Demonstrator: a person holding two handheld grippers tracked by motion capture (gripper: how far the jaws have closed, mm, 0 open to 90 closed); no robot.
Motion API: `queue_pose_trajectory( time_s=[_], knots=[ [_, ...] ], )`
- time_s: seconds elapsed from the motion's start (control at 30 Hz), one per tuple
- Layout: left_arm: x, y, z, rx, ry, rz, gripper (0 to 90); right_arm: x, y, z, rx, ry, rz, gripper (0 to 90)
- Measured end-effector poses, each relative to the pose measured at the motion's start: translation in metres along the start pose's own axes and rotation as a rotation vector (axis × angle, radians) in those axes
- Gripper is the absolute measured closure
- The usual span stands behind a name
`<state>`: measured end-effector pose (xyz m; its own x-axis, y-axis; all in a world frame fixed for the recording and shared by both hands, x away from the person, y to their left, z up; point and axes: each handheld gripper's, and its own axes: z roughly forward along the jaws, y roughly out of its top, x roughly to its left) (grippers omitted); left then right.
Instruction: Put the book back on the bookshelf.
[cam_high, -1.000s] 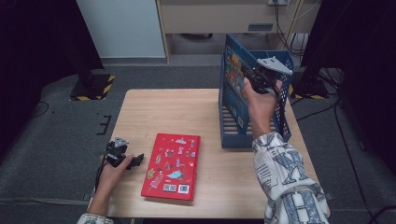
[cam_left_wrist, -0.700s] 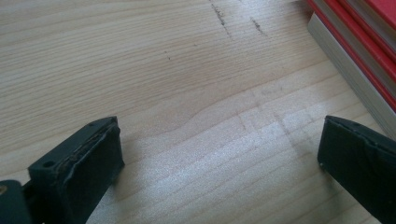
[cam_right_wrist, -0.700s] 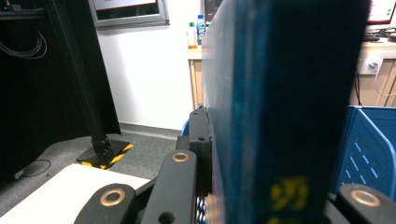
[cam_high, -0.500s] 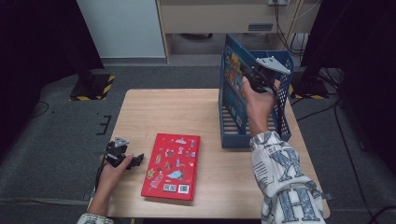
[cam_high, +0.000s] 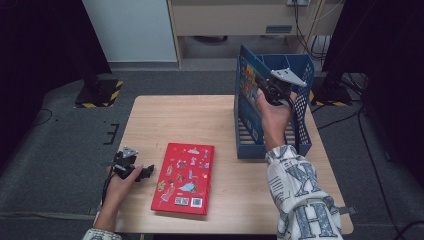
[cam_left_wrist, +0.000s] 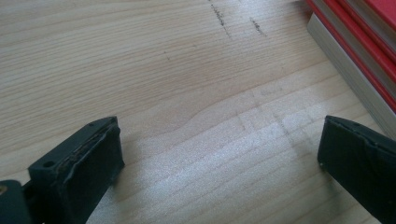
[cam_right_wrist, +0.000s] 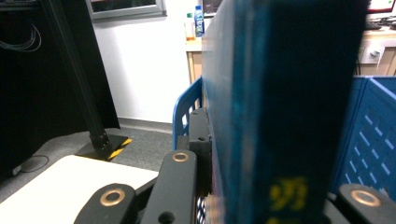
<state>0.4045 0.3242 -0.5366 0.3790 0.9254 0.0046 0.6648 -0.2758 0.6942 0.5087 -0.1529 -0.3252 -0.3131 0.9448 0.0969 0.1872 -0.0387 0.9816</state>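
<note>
A red book (cam_high: 184, 177) with cartoon stickers lies flat on the wooden table (cam_high: 200, 120), near its front edge. Just left of it my left gripper (cam_high: 142, 172) rests low over the wood, its jaws open with bare table between them (cam_left_wrist: 219, 163); the red book's edge (cam_left_wrist: 355, 60) shows to the right. At the back right, a blue book (cam_high: 248, 85) stands upright against the left wall of a blue mesh basket (cam_high: 302, 125). My right gripper (cam_high: 267, 92) is shut on the blue book's spine (cam_right_wrist: 285, 107), one jaw on each side.
The basket's rim (cam_right_wrist: 187, 105) curves just beyond the held book. A black stand with a yellow-striped foot (cam_high: 97, 92) is on the floor at the back left. Cabinets and cables stand behind the table.
My right hand and the blue book have shifted very slightly to the left inside the basket. The left gripper and the red book have stayed still.
</note>
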Motion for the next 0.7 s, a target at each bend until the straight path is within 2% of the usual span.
queue_pose_trajectory(
  time_s=[0.3,0.53,0.7],
  knots=[
    [0.000,0.000,0.000,0.001,-0.002,0.006,0.0,-0.002,-0.013,0.006,0.023,-0.001,0.003,82.0],
    [0.000,0.001,0.000,0.001,-0.006,0.005,0.0,-0.002,-0.016,0.006,0.023,0.002,0.001,81.9],
    [-0.001,0.000,0.001,0.000,-0.005,0.005,0.0,-0.001,-0.016,0.004,0.044,-0.002,-0.013,81.7]
  ],
)
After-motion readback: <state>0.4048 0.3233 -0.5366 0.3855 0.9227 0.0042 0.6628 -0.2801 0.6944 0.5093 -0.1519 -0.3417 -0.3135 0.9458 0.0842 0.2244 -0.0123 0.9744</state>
